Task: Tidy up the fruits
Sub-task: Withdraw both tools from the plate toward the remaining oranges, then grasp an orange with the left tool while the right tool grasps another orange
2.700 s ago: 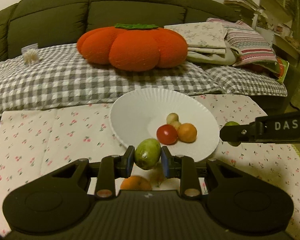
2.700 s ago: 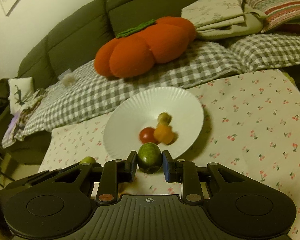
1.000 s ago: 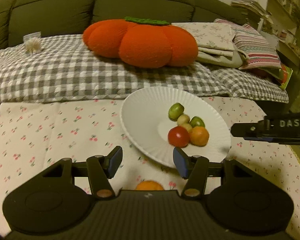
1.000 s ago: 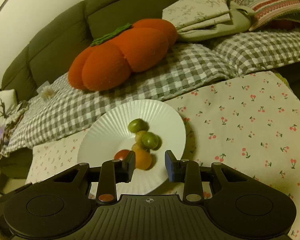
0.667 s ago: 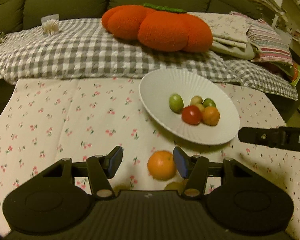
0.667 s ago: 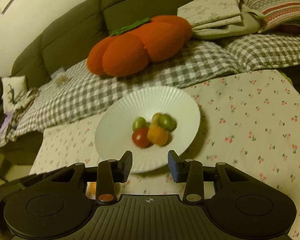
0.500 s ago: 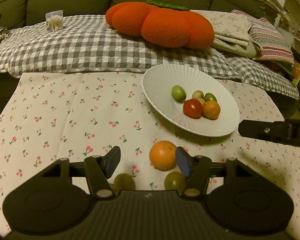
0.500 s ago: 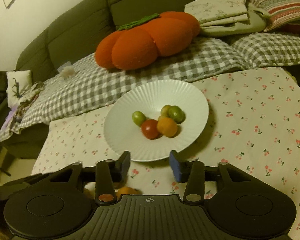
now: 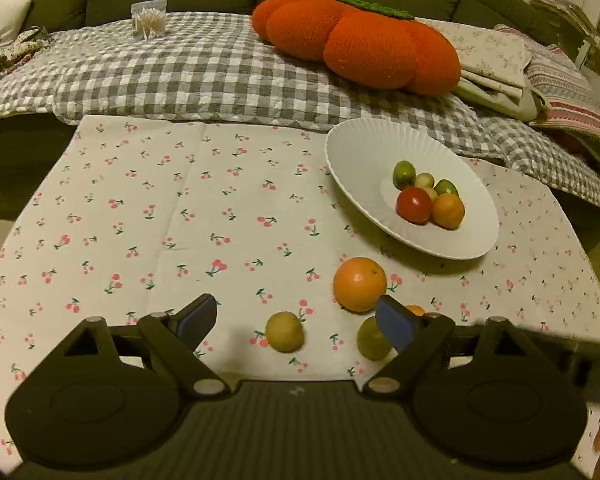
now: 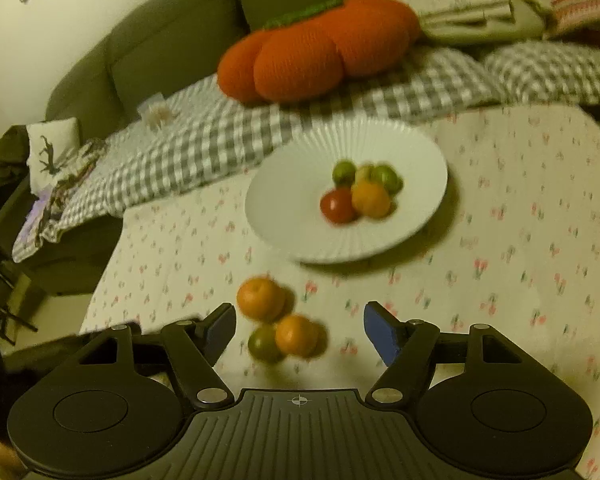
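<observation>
Now both tongs, left (image 9: 296,320) and right (image 10: 300,330), spread apart, empty, round fruits (image 9: 359,284) without clear long axis.

Between the left gripper's (image 9: 296,322) matt black plastic fingers, whose tips carry smooth blue pads (image 9: 394,323), lies a thin cotton-like tablecloth (image 9: 172,216) with printed cherries and pressed fold creases. Beyond the fingertips, to the right, the white plate (image 9: 364,148) looks glazed and ribbed, with a soft sheen. On it the tomato (image 9: 414,205) is glossy. Just ahead of the right finger, the orange (image 9: 359,284) has a dimpled, dull peel. Further off, the pumpkin cushion (image 9: 364,42) is nubbly knit, on a puckered gingham blanket (image 9: 188,68).
</observation>
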{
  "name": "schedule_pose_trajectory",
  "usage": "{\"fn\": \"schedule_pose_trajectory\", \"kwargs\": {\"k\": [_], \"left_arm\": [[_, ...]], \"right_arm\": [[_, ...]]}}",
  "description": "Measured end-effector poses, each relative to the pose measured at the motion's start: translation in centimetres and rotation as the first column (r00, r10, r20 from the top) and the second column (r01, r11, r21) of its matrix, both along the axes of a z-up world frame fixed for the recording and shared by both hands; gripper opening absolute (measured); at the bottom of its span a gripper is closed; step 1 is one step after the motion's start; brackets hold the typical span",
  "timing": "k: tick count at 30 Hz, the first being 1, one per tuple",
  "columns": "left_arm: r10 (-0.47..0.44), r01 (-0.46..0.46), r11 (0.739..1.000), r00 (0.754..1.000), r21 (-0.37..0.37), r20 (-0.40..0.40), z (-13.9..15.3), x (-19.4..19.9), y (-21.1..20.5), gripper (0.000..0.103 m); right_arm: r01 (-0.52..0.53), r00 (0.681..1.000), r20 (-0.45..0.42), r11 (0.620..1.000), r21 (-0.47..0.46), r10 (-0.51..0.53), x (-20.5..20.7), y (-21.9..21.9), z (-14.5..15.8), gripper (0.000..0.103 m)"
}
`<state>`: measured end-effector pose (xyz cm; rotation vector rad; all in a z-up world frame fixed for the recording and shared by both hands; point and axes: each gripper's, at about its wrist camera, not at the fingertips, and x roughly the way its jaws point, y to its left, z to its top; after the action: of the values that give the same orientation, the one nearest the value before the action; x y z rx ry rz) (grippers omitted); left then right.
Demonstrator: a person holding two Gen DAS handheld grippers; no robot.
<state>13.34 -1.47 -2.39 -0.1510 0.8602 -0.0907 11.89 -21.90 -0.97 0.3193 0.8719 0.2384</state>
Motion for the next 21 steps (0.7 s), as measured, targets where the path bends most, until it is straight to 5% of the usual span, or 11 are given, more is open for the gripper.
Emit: {"fn": "schedule_pose_trajectory", "kwargs": {"k": [14, 17, 21], "left_arm": [[-0.063, 0.063, 0.997, 0.998, 0.042, 0.006, -3.0, 2.7, -3.4, 0.085], [-0.077, 0.076, 0.996, 0.997, 0.044, 0.018, -3.5, 2.9, -4.0, 0.080], [-0.093, 0.092, 0.995, 0.995, 0.042, 0.027, -3.7, 3.3, -4.4, 0.058]], "right_arm": [[0.055, 0.995, -0.088, 0.998, -0.003, -0.055, -0.2, -0.5, -2.3, 0.072], [0.063, 0.994, -0.091, 0.998, -0.005, -0.063, -0.1, -0.8, -2.4, 0.072], [0.076, 0.992, -0.097, 0.997, -0.009, -0.076, 0.1, -0.9, -2.6, 0.072]]}}
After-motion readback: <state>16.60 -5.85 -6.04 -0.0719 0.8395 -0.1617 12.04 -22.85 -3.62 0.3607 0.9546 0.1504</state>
